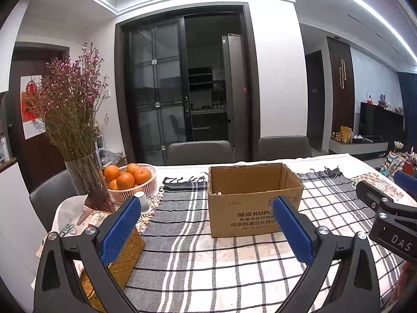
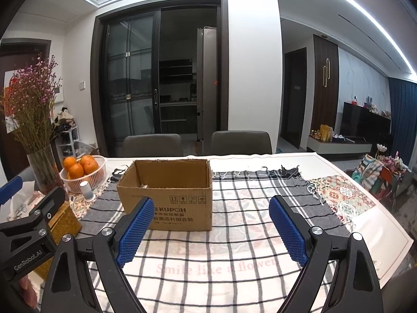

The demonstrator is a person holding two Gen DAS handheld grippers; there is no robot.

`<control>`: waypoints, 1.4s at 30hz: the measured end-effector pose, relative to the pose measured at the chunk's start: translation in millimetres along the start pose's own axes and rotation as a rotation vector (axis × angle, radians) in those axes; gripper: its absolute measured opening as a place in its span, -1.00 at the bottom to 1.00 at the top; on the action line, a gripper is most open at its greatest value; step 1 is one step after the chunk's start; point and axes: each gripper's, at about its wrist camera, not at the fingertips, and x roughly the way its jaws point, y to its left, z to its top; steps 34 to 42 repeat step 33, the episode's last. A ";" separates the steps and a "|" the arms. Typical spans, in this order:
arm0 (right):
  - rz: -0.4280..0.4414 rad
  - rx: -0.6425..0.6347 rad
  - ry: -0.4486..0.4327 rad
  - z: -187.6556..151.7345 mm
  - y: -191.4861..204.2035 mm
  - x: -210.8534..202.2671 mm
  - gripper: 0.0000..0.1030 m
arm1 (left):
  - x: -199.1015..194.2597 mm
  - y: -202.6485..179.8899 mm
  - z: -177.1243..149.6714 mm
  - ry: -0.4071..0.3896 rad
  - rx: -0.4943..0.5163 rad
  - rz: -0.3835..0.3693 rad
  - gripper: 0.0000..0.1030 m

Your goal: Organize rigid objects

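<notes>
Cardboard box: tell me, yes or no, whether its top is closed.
No. In the right wrist view the cardboard box stands open-topped on the checked cloth, its inner walls showing.

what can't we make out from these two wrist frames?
- Cardboard box contents: both views, the near wall hides the floor; only a pale scrap shows.
- Box print: left wrist view, the left gripper finger covers part.
- Woven basket: both views, fingers cover it.
- Small white cup: too small to identify.

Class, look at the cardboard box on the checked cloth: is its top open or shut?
Open. The cardboard box has no flaps over its top, and both views show its bare inner walls. Whether anything lies inside cannot be told.
</notes>
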 end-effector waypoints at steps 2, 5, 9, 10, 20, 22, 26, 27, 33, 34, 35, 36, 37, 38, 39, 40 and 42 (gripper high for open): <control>0.004 0.003 0.000 -0.9 -1.0 -0.2 0.76 | -0.3 0.1 -0.2 -0.003 -0.002 -0.001 1.00; 0.006 0.003 0.000 -1.7 -1.2 -0.4 0.76 | -1.4 0.3 -1.5 -0.003 -0.004 -0.002 1.00; 0.009 0.004 0.003 -2.6 -1.5 0.8 0.76 | -0.9 0.3 -2.0 0.001 -0.006 -0.004 1.00; 0.009 0.004 0.004 -2.8 -1.5 0.9 0.76 | -1.0 0.1 -2.1 0.001 -0.006 -0.004 1.00; 0.008 0.005 0.002 -3.6 -1.9 1.0 0.76 | -1.5 -0.5 -2.3 -0.001 -0.006 -0.003 1.00; 0.008 0.005 0.001 -3.4 -1.8 1.0 0.76 | -1.6 -0.6 -2.3 -0.001 -0.006 -0.003 1.00; 0.009 0.005 0.002 -3.4 -1.8 1.0 0.76 | -1.6 -0.8 -2.5 -0.001 -0.006 -0.004 1.00; 0.008 0.005 0.001 -3.4 -1.7 0.8 0.76 | -1.5 -1.0 -2.6 -0.001 -0.006 -0.006 1.00; 0.008 0.005 0.002 -3.4 -1.7 1.0 0.76 | -0.8 -1.4 -2.3 0.004 -0.010 -0.009 1.00; 0.008 0.005 0.002 -3.4 -1.7 1.0 0.76 | -0.8 -1.4 -2.3 0.004 -0.010 -0.009 1.00; 0.008 0.005 0.002 -3.4 -1.7 1.0 0.76 | -0.8 -1.4 -2.3 0.004 -0.010 -0.009 1.00; 0.008 0.005 0.002 -3.4 -1.7 1.0 0.76 | -0.8 -1.4 -2.3 0.004 -0.010 -0.009 1.00; 0.008 0.005 0.002 -3.4 -1.7 1.0 0.76 | -0.8 -1.4 -2.3 0.004 -0.010 -0.009 1.00; 0.008 0.005 0.002 -3.4 -1.7 1.0 0.76 | -0.8 -1.4 -2.3 0.004 -0.010 -0.009 1.00; 0.008 0.005 0.002 -3.4 -1.7 1.0 0.76 | -0.8 -1.4 -2.3 0.004 -0.010 -0.009 1.00; 0.008 0.005 0.002 -3.4 -1.7 1.0 0.76 | -0.8 -1.4 -2.3 0.004 -0.010 -0.009 1.00; 0.008 0.005 0.002 -3.4 -1.7 1.0 0.76 | -0.8 -1.4 -2.3 0.004 -0.010 -0.009 1.00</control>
